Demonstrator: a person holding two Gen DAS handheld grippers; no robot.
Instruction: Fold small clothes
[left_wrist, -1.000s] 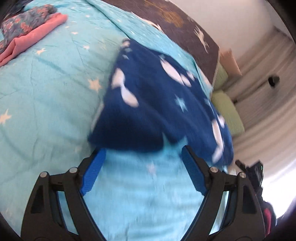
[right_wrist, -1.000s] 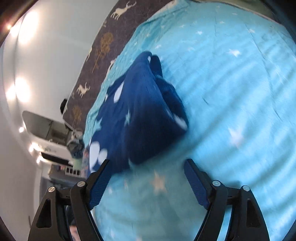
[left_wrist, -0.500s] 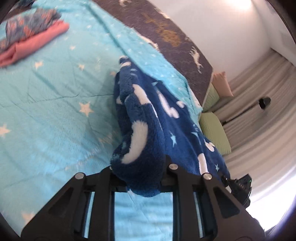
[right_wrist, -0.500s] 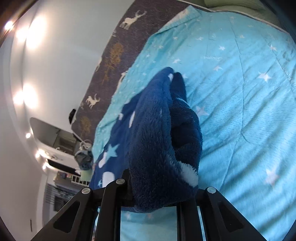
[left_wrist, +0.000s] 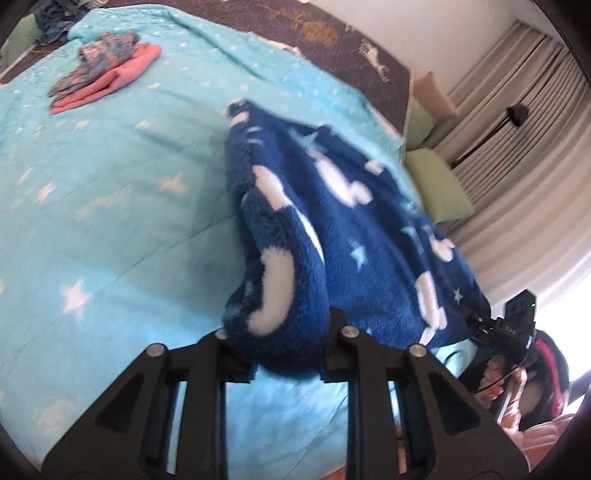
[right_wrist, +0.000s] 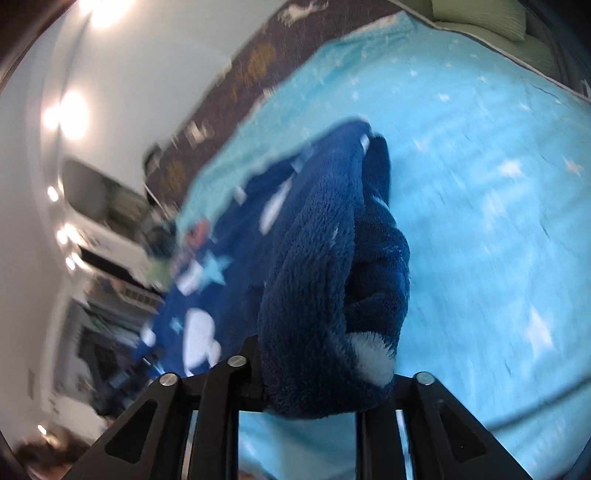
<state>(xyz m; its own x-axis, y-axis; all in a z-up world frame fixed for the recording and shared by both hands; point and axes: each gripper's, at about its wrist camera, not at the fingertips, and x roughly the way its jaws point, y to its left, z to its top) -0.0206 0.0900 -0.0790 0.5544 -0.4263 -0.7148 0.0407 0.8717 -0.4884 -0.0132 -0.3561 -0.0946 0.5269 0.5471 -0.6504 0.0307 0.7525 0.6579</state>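
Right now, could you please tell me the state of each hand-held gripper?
Left hand-held gripper: closed on the blue fleece garment.
Right hand-held gripper: closed on the same garment, at another bunched edge.

Left wrist view from just behind the left hand-held gripper, angled down over the bed, very close to the blue fleece garment, right wrist view likewise behind the right hand-held gripper, both sharing the garment and turquoise bed
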